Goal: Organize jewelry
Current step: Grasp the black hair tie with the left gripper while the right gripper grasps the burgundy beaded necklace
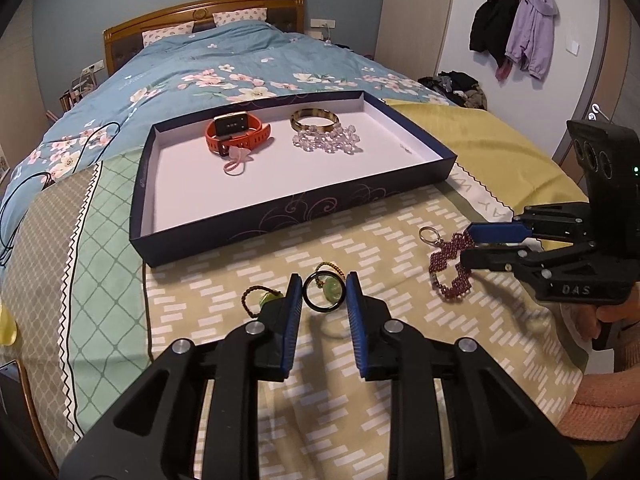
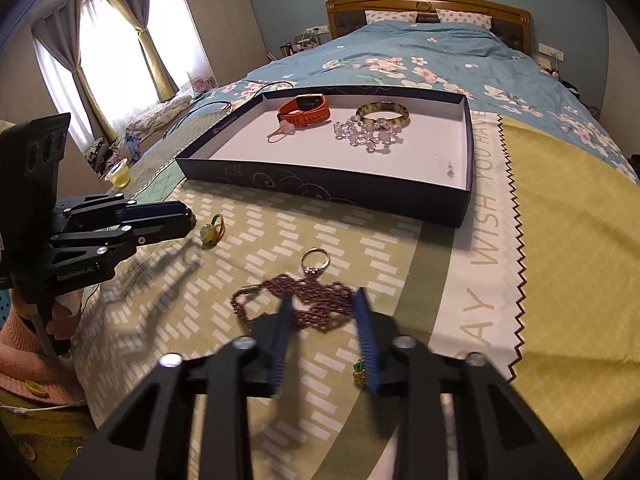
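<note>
A dark box lid tray [image 1: 256,224] [image 2: 320,190] lies on the bed and holds an orange watch [image 1: 236,132] [image 2: 306,110], a brown bangle [image 1: 315,119] [image 2: 383,114], clear beads [image 1: 326,142] [image 2: 366,134] and a pink hair tie [image 1: 236,162]. My left gripper [image 1: 323,290] [image 2: 190,220] is open, its fingers on either side of a dark ring [image 1: 323,293] with a green pendant on a gold cord [image 2: 212,232]. My right gripper [image 2: 323,308] [image 1: 466,246] is open around a red beaded keychain [image 2: 304,304] [image 1: 450,264] with a metal key ring [image 2: 315,260].
A patterned cloth [image 1: 400,240] covers the bed's near end, over a floral blue quilt [image 1: 240,64]. A small green-gold charm [image 2: 358,372] lies by my right finger. A cup [image 2: 118,174] stands at the bed's left edge. Coats [image 1: 516,28] hang on the wall.
</note>
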A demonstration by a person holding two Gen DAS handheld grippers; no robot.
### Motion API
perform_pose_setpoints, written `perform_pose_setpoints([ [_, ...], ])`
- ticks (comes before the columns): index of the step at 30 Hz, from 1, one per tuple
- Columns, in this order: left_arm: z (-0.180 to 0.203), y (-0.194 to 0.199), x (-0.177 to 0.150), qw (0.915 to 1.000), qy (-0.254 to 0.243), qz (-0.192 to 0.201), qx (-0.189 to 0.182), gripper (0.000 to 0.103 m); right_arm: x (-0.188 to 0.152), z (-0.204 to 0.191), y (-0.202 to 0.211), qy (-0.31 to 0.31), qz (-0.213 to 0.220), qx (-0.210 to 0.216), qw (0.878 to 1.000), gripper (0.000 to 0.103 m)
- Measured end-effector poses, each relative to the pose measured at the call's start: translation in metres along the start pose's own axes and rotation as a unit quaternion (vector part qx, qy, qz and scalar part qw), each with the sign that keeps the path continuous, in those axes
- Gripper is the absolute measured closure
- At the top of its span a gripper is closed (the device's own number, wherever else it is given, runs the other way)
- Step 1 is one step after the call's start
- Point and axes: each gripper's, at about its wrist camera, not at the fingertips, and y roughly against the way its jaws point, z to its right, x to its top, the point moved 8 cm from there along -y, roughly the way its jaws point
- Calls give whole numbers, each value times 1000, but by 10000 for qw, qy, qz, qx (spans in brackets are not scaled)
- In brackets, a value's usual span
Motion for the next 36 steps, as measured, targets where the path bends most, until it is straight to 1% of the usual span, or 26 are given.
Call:
perform_pose_setpoints([
  [4,-3,3,-1,10000,32,28,7,80,0,-3,2,62,38,-15,10000,97],
  [12,-5,12,3,9999,34,145,28,80,10,-15,14,97,220,246,9994,97],
  [23,-6,26,13,9994,-8,344,55,80,37,-30,33,286,586,316,9974,97],
  [36,-8,32,31,9984,-86,538,141,80,70,-31,44,336,966,322,9942,97],
])
